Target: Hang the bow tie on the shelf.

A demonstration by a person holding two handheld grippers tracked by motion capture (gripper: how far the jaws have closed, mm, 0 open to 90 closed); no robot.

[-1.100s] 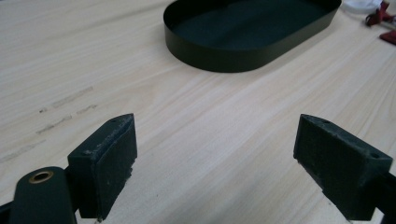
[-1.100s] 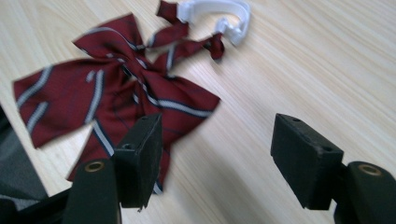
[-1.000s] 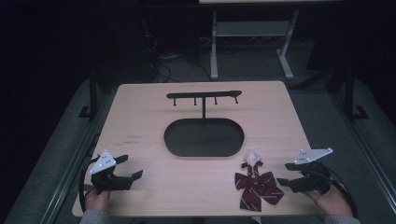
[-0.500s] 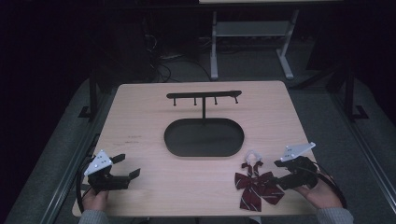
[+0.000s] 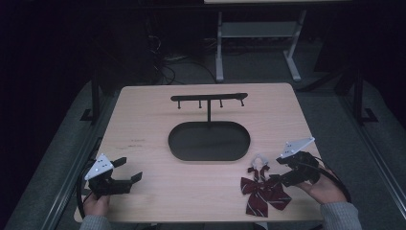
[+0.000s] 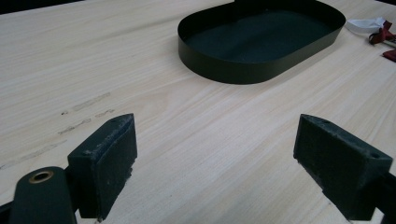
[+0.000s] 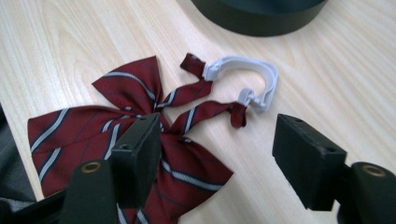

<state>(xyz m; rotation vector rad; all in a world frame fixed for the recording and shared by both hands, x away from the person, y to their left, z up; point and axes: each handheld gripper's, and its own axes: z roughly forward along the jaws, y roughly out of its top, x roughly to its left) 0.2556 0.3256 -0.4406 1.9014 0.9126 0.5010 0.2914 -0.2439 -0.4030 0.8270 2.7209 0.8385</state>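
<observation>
Right tongs (image 7: 215, 154), jaws wide apart and holding nothing, hover just over a maroon striped bow tie (image 7: 135, 140) on the wood surface (image 7: 70, 42). Tie's white clip loop (image 7: 247, 81) lies at approx. 12 o'clock between the jaws; bow wings spread toward 9. In the high view the tie (image 5: 265, 188) sits right beside the right tongs (image 5: 280, 172), so right hand is nearer. Left tongs (image 5: 130, 168), also open and empty, rest well apart at 9 o'clock. Black oval tray (image 5: 209, 140) w/ hook stand (image 5: 209, 99) sits beyond.

Striped maroon bow tie (image 5: 265, 190) flat on table (image 5: 153, 120)
</observation>
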